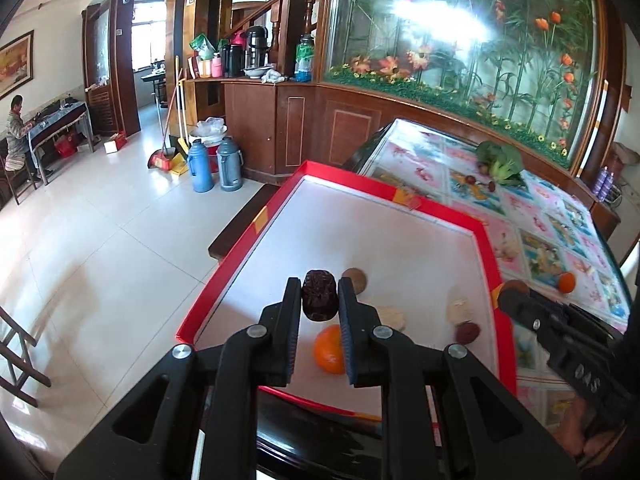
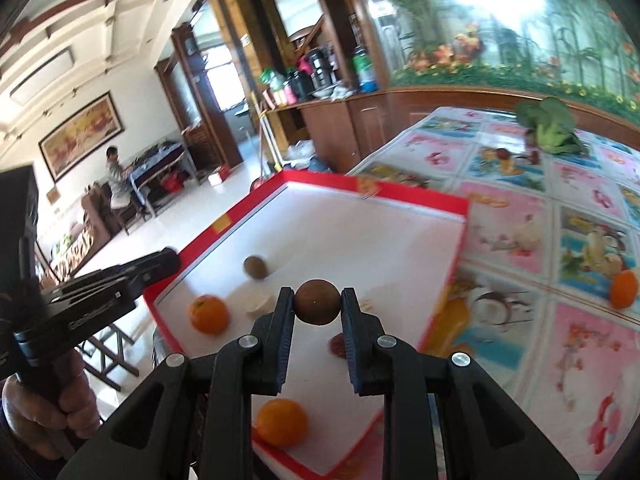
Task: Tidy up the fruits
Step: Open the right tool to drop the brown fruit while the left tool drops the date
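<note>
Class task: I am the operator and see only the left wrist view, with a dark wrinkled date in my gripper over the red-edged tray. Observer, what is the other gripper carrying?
Observer: The right gripper is shut on a round brown fruit, held above the red-edged tray.
Operator: I count one orange in the tray. Is that all?
Observer: No. The right wrist view shows two: an orange near the left rim and a second orange under the right gripper.
Operator: Who holds my gripper?
Observer: A hand grips the handle of the left gripper at the lower left of the right wrist view.
</note>
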Demonstrator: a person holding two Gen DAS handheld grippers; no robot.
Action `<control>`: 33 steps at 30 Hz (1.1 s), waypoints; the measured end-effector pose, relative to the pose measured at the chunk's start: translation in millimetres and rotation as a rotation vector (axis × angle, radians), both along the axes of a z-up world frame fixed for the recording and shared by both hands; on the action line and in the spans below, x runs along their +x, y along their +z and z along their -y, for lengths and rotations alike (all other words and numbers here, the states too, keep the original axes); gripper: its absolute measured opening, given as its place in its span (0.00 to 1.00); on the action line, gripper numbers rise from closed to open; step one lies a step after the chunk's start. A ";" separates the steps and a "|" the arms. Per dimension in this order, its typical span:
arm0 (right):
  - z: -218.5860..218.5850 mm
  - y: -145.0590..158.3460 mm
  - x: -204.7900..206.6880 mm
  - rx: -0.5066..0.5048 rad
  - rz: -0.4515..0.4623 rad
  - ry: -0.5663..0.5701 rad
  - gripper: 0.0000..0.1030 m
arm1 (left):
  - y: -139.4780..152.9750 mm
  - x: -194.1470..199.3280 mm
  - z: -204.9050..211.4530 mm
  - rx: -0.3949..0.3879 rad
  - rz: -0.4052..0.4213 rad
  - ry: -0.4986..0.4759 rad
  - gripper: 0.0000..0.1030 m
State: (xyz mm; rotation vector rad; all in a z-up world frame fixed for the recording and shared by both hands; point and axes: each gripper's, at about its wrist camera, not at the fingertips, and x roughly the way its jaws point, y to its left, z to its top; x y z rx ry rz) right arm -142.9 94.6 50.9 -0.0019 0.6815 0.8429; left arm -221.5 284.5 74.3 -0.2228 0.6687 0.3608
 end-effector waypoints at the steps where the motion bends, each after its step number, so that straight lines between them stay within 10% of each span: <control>1: -3.5 -1.7 -0.6 -0.006 -0.003 0.006 0.21 | -1.5 0.8 -0.1 0.006 -0.003 0.001 0.20; 33: -17.2 -26.0 7.5 -0.065 -0.114 0.040 0.22 | -30.1 31.6 19.8 0.138 -0.121 0.007 0.24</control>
